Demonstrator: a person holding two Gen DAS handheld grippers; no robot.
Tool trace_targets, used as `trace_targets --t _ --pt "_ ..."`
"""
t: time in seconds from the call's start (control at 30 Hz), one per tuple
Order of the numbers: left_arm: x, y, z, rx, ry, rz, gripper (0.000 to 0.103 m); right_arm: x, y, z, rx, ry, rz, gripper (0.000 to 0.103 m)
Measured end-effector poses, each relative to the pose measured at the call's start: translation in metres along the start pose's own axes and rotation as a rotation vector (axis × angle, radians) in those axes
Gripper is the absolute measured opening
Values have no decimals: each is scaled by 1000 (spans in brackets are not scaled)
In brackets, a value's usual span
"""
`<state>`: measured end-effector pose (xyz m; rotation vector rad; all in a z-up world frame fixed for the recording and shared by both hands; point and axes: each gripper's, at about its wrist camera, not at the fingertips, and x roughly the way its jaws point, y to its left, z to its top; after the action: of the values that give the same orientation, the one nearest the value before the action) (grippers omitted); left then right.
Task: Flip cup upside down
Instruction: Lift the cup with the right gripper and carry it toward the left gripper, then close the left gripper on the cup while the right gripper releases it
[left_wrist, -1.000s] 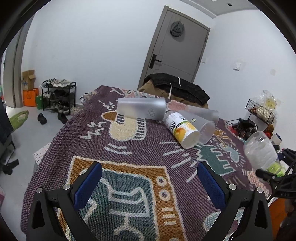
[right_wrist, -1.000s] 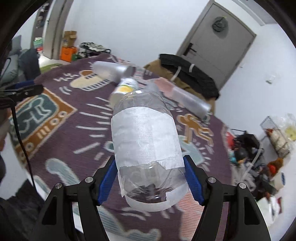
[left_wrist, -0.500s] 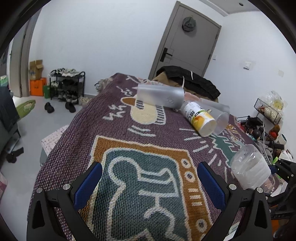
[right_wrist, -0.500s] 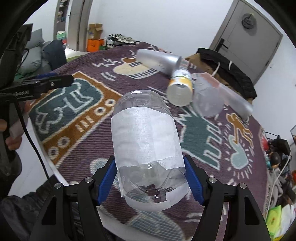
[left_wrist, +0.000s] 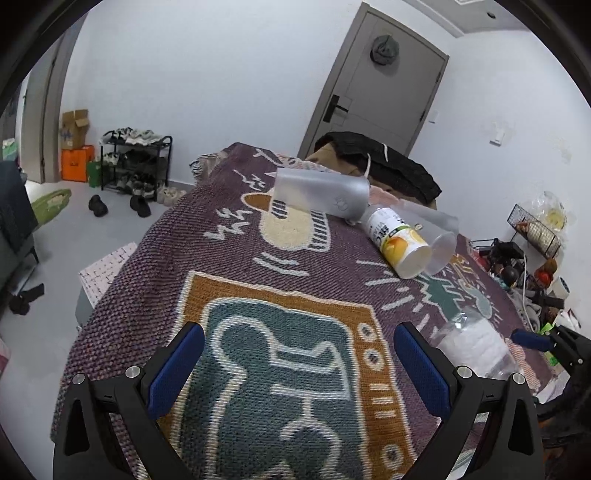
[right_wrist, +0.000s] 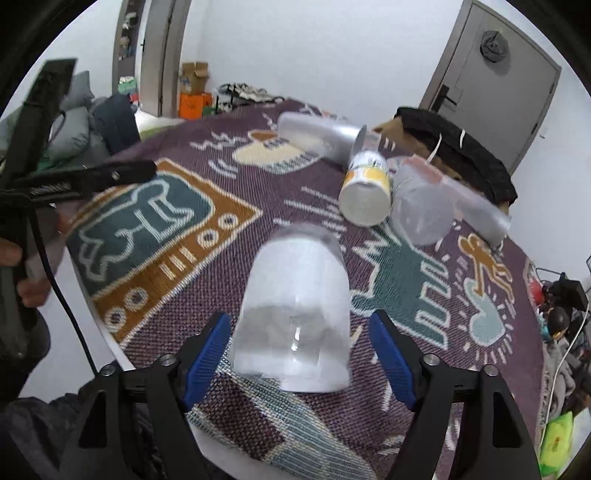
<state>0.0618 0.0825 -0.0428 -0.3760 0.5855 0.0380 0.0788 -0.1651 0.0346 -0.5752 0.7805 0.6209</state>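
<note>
A clear plastic cup (right_wrist: 295, 314) with a white taped band stands mouth down on the patterned blanket (right_wrist: 406, 280) near its front edge. My right gripper (right_wrist: 299, 339) is open, its blue pads (right_wrist: 208, 350) apart on either side of the cup with a gap on the right. The cup also shows in the left wrist view (left_wrist: 476, 350) at the right. My left gripper (left_wrist: 295, 365) is open and empty, low over the teal and orange figure on the blanket (left_wrist: 236, 258).
A frosted tumbler (left_wrist: 321, 194), a yellow-labelled cup (left_wrist: 400, 243) and a clear cup (left_wrist: 439, 240) lie on their sides at the blanket's far part. A black coat (left_wrist: 384, 168) lies behind them. Clutter (left_wrist: 524, 266) fills the floor at the right.
My right gripper has lowered the cup onto the blanket and opened; the jaws no longer press it. My left gripper has drawn back toward the near edge.
</note>
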Motion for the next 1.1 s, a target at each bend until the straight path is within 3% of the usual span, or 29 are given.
trace_targets --t 0.23,0.43,0.87,1.1 --pt "-4 -12 1 15 2 -20 102 -12 -21 -18 54 26 -39 84" --pt "1 -25 4 12 29 -48 102 -40 -52 -47 179 -34 -75 84" --pt "8 -78 24 59 93 -143 102 -65 -85 -96 396 -135 33 84" --pt "25 -110 33 104 191 -178 102 -58 -104 -116 504 -200 29 84"
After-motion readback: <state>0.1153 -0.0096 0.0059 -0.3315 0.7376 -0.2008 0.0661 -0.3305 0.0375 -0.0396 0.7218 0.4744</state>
